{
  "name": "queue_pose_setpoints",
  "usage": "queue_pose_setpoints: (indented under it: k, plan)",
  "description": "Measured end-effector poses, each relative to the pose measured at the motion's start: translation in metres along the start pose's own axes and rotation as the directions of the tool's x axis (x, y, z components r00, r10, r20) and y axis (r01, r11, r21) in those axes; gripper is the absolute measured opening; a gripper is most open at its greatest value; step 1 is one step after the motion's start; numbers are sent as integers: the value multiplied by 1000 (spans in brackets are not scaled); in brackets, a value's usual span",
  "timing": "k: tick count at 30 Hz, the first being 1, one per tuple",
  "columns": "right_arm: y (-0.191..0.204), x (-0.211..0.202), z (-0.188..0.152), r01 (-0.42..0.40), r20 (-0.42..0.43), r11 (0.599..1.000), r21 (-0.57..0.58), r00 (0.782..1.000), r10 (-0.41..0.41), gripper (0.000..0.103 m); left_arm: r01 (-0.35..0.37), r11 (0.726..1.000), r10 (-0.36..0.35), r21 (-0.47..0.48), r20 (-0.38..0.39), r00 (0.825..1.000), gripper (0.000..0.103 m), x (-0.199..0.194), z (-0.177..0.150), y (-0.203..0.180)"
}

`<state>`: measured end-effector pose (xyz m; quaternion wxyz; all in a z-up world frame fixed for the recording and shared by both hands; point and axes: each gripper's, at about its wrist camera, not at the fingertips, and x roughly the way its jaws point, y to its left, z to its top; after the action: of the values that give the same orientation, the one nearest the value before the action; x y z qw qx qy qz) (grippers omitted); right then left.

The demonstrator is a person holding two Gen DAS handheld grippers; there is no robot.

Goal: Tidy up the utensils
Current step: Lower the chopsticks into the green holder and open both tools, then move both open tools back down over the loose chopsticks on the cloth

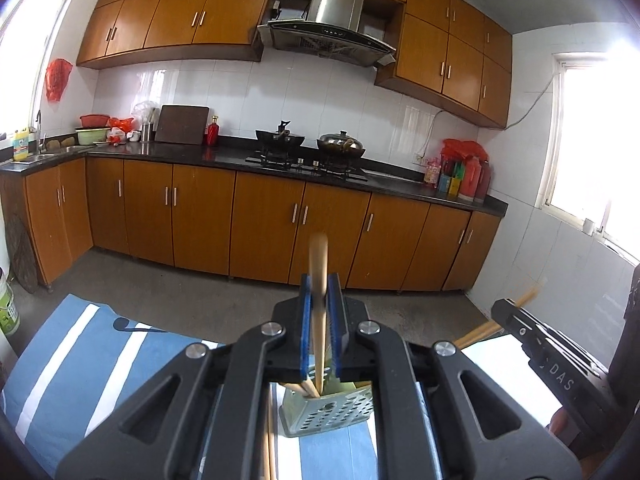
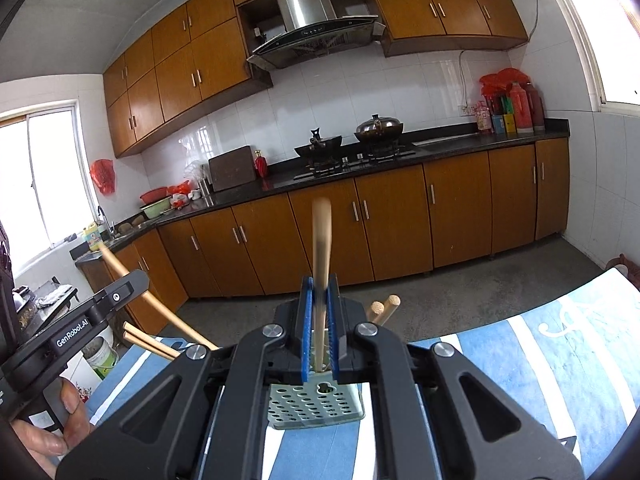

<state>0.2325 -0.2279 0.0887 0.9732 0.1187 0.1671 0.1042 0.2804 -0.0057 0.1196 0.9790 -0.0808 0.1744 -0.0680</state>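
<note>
Two long runs of orange-brown wooden kitchen cabinets (image 1: 256,220) fill the far wall, well apart from our work. Nearer, the blue-and-white striped cloth (image 1: 72,360) covers the surface. On it stands the pale green perforated utensil holder (image 1: 332,414), with wooden chopsticks (image 1: 304,390) already leaning inside. Our left tongs (image 1: 320,324) are clamped on a light wooden chopstick (image 1: 319,280), its lower end at the holder's mouth. Our right tongs (image 2: 320,328) are clamped on another blurred wooden chopstick (image 2: 321,264) above the same holder. We judge both sticks are being dropped in; next we must part each pair of blue pads (image 1: 306,332) once the tips sit inside, without tipping the holder.
</note>
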Motion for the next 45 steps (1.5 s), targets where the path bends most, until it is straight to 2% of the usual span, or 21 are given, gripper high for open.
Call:
queue_pose_setpoints:
  k: [6,11,14,18,21,23,27,31,34,38,43,45]
  plan:
    - [-6,-23,3,15,33,1000,13,999,-16,16,-6,1000,6,-3,30,1000,19,-20,6,3]
    - [-16,-46,-2,50,37,999,3,998,-51,16,-8,1000,8,2,53,999,23,-50,4,8]
    - [-27,-56,-16,76,6,997,13,997,-76,16,-16,1000,15,11,48,999,24,-69,-6,14]
    - [-42,-57,-48,114,-92,993,19,990,-112,16,-55,998,55,38,17,998,28,-91,-35,30]
    - [-52,-47,-83,136,-202,991,14,971,-130,16,-93,994,94,59,-23,995,31,-96,-59,42]
    - [-57,-39,-102,144,-269,989,21,954,-133,16,-116,990,122,74,-77,990,32,-91,-83,54]
    - [-60,-21,-144,137,-393,990,37,913,-112,16,-140,985,157,96,-199,967,33,-73,-126,71]
    - [-59,-9,-170,122,-468,991,51,880,-84,16,-135,986,159,101,-297,941,33,-62,-163,80]
    - [-53,0,-179,111,-503,993,38,861,-77,16,-125,989,147,85,-346,927,33,-54,-177,83]
    - [-45,6,-190,109,-526,994,12,846,-86,16,-118,991,135,66,-378,916,36,-50,-187,87]
    - [-45,10,-197,116,-541,993,-18,834,-108,16,-115,991,130,62,-396,909,37,-47,-191,87]
    - [-45,11,-198,118,-536,993,-25,836,-113,16,-115,992,130,60,-403,906,37,-45,-193,87]
